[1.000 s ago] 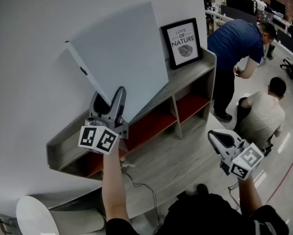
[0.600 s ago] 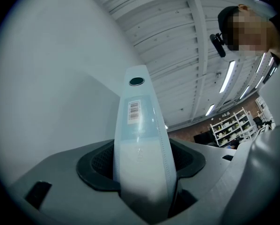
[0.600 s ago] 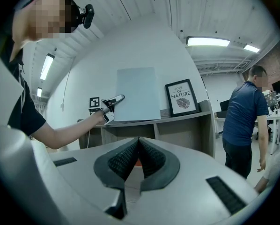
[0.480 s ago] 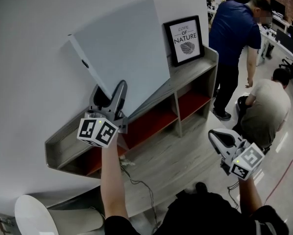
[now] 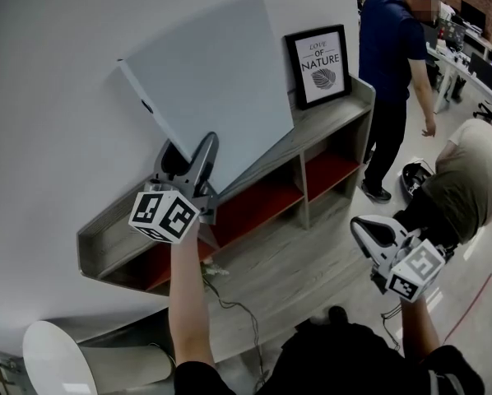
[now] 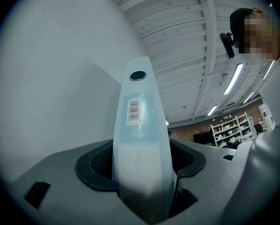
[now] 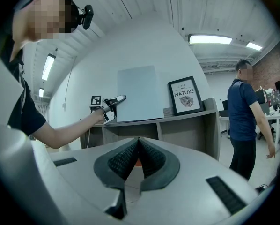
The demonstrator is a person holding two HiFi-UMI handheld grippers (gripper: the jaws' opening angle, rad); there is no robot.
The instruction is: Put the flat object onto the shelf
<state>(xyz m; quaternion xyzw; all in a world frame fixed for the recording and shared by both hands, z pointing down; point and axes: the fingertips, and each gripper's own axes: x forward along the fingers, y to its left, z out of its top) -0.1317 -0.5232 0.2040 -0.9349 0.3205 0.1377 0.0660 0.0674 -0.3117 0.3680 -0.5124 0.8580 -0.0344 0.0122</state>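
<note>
The flat object is a large pale grey panel (image 5: 209, 81). It stands tilted on the top board of the grey shelf (image 5: 312, 134) and leans back on the white wall. My left gripper (image 5: 188, 151) is at its lower left corner, and its jaws are opening. In the left gripper view the panel's thin edge with a barcode label (image 6: 139, 125) stands between the pads of the left gripper (image 6: 140, 161), with a slim dark gap on the right side. My right gripper (image 5: 365, 229) hangs low at the right, away from the shelf, its pads (image 7: 139, 144) closed together on nothing.
A framed leaf print (image 5: 320, 62) leans on the shelf's top, right of the panel. One person (image 5: 394, 72) stands by the shelf's right end and another (image 5: 468, 179) bends low on the floor. A cable (image 5: 229, 303) lies before the shelf. A white round object (image 5: 57, 360) is at the lower left.
The panel and my left gripper have barely shifted on the shelf. The standing person has straightened up and the crouching one has bent lower. My right gripper has stayed put.
</note>
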